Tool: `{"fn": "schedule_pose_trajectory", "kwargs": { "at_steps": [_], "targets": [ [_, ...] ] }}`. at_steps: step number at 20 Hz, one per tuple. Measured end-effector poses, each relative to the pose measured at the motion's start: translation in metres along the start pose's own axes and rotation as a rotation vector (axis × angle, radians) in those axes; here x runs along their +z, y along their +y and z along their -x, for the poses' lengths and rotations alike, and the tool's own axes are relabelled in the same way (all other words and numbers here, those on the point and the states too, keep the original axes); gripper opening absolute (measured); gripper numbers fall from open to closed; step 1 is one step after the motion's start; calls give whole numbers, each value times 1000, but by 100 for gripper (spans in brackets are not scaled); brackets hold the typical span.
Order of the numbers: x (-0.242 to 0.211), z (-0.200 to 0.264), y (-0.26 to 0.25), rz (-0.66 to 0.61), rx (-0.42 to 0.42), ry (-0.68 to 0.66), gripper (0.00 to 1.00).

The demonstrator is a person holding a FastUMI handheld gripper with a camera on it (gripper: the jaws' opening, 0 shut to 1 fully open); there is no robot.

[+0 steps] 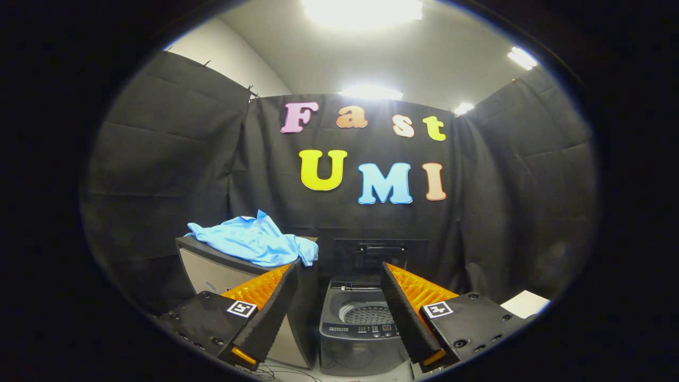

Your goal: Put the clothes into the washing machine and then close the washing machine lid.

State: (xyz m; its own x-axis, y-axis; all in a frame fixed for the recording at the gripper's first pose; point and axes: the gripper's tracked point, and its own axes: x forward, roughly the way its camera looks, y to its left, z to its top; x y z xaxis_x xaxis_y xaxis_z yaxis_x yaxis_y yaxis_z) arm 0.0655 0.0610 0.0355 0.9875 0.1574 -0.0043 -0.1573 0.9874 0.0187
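A light blue shirt (258,241) lies crumpled on top of a dark cabinet (212,265), beyond my left finger. To its right stands a small top-loading washing machine (356,331), seen between my fingers. Its lid (379,254) is raised upright at the back and the drum (367,314) inside looks empty. My gripper (339,273) is open, well short of both, with nothing between its fingers (270,313).
Black cloth walls close the booth behind and on both sides. A white sheet or board (525,303) lies low to the right of the machine. Loose cables (276,373) run on the floor in front of the cabinet.
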Motion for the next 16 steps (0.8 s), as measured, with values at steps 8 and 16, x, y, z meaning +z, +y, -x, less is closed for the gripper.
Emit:
{"fn": "schedule_pose_trajectory", "kwargs": {
  "at_steps": [8,16],
  "targets": [
    [19,-61,45,4,121,5,98],
    [28,-121,90,-10,220,30,98]
  ]
}}
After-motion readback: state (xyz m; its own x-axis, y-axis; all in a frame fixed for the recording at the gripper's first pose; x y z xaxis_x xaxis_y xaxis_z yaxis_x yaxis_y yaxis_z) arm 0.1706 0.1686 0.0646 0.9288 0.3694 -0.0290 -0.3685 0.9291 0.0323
